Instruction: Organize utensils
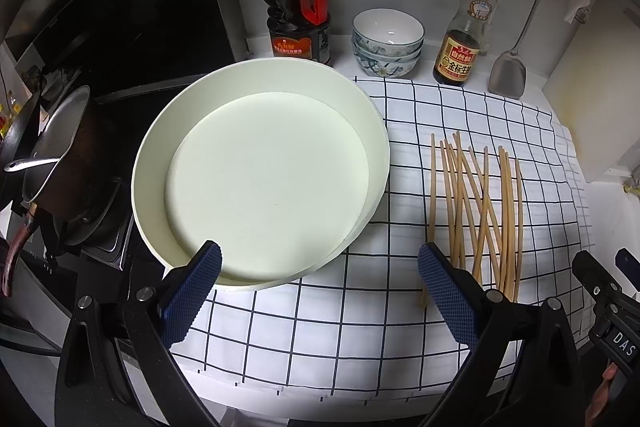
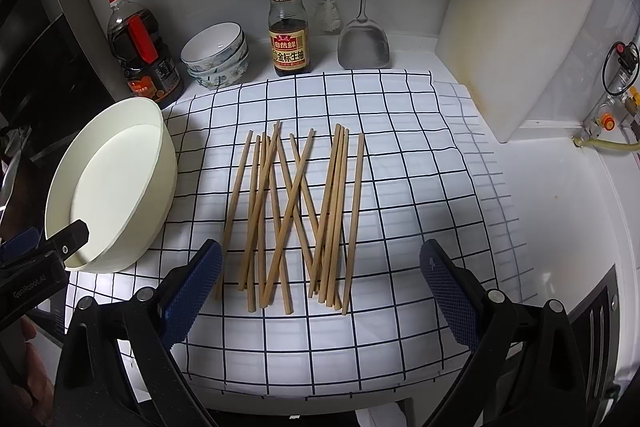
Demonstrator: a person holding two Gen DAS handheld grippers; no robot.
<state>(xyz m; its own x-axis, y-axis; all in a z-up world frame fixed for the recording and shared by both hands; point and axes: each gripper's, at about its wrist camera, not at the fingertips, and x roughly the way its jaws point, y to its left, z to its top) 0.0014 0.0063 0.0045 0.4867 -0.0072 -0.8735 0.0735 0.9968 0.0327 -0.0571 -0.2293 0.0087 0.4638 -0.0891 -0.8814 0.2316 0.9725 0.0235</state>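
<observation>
White kitchen counter, backed by a white wall with bottles and stacked bowls along it, carries a white cloth with a dark grid pattern (image 2: 400, 155) spread across its middle.

On the cloth's left edge sits a large round cream-white basin (image 1: 360, 115), empty and tipped up toward the left gripper. It looks like thin plastic or paper board: light, fairly stiff, easy to push off its spot, best taken at the rim.

Beside it, near the cloth's centre, lies a loose scatter of pale wooden chopsticks (image 2: 296, 211), roughly parallel, several crossing one another. They are light, rigid and smooth, so they are likely to roll or slide when nudged. A grip across the middle of a few sticks, or at the near ends where they bunch, seems safest; the crossed ones may lift unevenly.

The left gripper (image 1: 320, 265) hovers spread wide and empty, one finger over the basin's near rim. The right gripper (image 2: 320, 263) hovers equally wide and empty, straddling the chopsticks' near ends without touching them.
</observation>
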